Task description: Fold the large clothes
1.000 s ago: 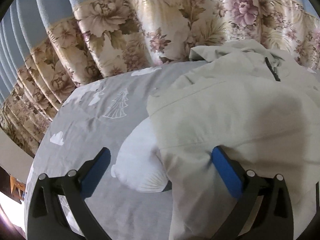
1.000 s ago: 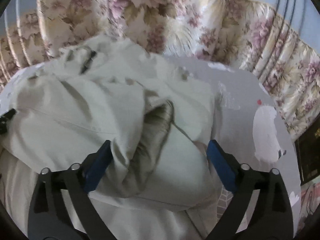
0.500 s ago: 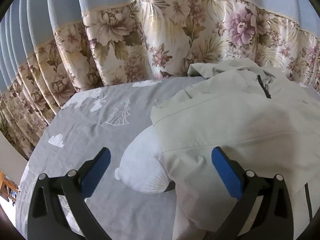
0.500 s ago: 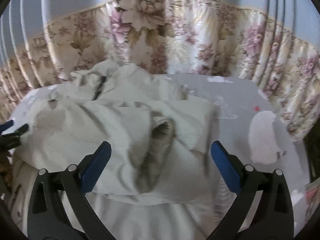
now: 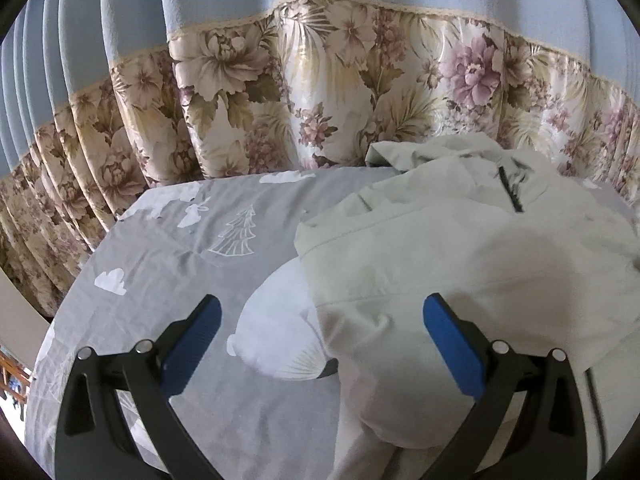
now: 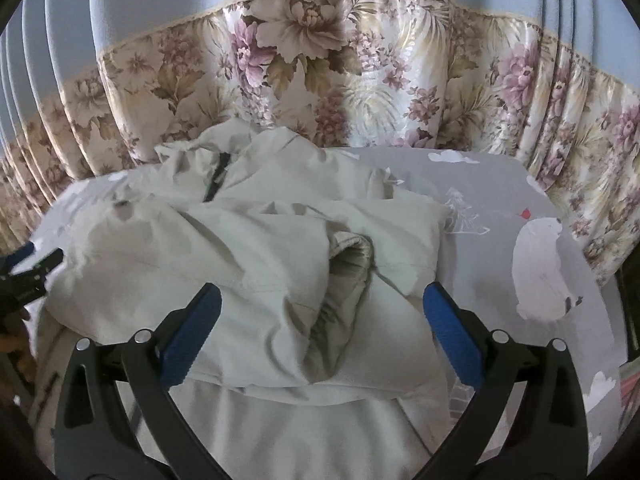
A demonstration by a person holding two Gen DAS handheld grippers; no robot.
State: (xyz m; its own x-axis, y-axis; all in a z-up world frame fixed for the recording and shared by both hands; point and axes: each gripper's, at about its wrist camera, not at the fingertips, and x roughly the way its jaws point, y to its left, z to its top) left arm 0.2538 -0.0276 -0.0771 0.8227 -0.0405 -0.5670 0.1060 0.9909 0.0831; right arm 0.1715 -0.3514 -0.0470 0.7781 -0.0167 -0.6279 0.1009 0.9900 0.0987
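Blue-padded and spread wide, both of your tongs are gripping nothing. Your left gripper (image 5: 320,344) is hovering at the bottom of its frame, straddling the jacket's (image 5: 460,248) left edge: one finger is sitting over the grey bedsheet (image 5: 160,248), the other over the pale cloth. Your right gripper (image 6: 320,336) is hanging at lower centre of its frame, directly over the bunched sleeve cuff (image 6: 352,256). From both tongs the jacket is running away toward the floral curtain (image 6: 320,80), with the zip collar (image 6: 216,180) at the upper end of its long axis. In the right view the jacket is filling the centre and left of the frame. Judging by this, your right hand is lying nearer the loose sleeve, so that side is likely leading the next fold.
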